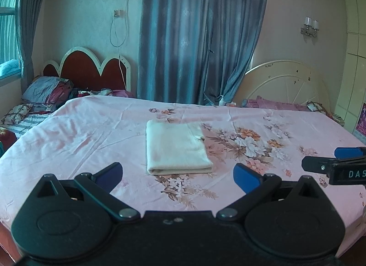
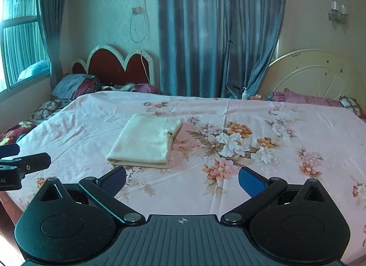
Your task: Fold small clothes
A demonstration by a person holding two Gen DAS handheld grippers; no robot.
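Note:
A cream-white garment [image 1: 177, 147] lies folded into a neat rectangle on the pink floral bedsheet [image 1: 80, 137]; it also shows in the right wrist view [image 2: 146, 142]. My left gripper [image 1: 178, 174] is open and empty, held just in front of the garment's near edge, apart from it. My right gripper [image 2: 181, 182] is open and empty, in front of and to the right of the garment. The right gripper shows at the right edge of the left wrist view [image 1: 338, 160]. The left gripper shows at the left edge of the right wrist view [image 2: 20, 160].
The bed [image 2: 297, 133] fills the foreground. Pillows and piled clothes [image 1: 52, 92] lie at the far left by a red headboard [image 1: 91, 69]. A cream headboard [image 1: 286, 82] and pink pillows [image 1: 276, 104] stand far right. Blue curtains [image 1: 196, 37] hang behind.

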